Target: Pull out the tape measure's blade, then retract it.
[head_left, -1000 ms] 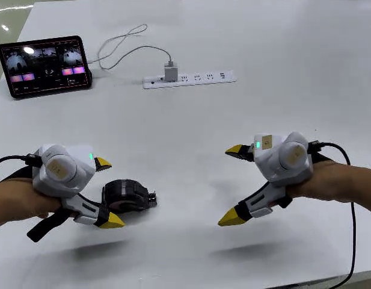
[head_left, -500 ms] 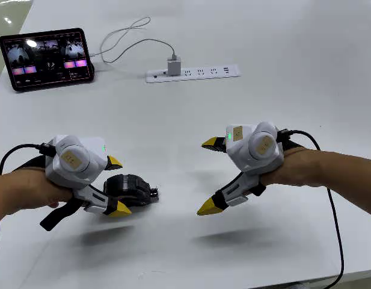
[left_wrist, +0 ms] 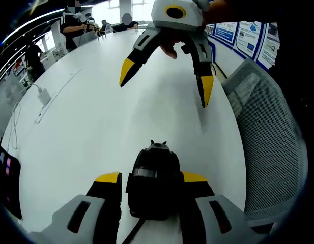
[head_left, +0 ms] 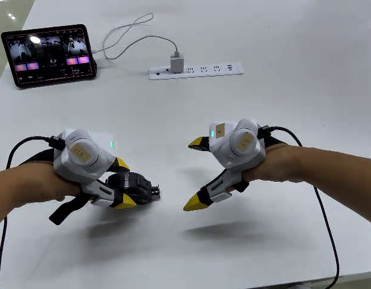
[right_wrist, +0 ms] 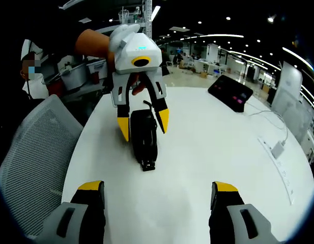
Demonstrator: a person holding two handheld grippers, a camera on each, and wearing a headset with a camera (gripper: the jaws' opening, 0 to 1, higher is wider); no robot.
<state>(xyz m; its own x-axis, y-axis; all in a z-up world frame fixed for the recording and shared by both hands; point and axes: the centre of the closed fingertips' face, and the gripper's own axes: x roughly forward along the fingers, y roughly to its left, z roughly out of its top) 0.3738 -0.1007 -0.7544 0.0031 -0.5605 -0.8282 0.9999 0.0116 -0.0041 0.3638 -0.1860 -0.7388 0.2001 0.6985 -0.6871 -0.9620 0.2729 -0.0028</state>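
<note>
A single black tape measure with a rounded plastic case (left_wrist: 155, 175) lies on its side on the white workbench (head_left: 263, 96), towards the person's left. The white left gripper with yellow-tipped jaws (head_left: 125, 182) is closed around it, one jaw pressed against each flat face of the case. This grip looks meant to anchor the body so that it does not slide when the blade is drawn. The case is turned so that its small metal blade hook (left_wrist: 158, 144) points away from the left gripper and straight at the matching right gripper (head_left: 195, 174). The right gripper hovers just above the table, near the tape measure but clear of it. Its jaws stand wide apart and hold nothing, and they are aimed at the hook, apparently ready to pinch it. The blade appears to be fully inside the case, so the pull is judged not yet begun. At the far side of the table, well away from the work, are a dark tablet with a lit screen (head_left: 50, 53) and a white power strip (head_left: 194, 70) carrying a white charger plug (head_left: 176, 62). A thin grey cable (head_left: 130, 36) loops from the plug towards the tablet, presumably to keep it charged. By count there are two grippers with two jaws each, and one each of tape measure, tablet, power strip, plug and cable.
</note>
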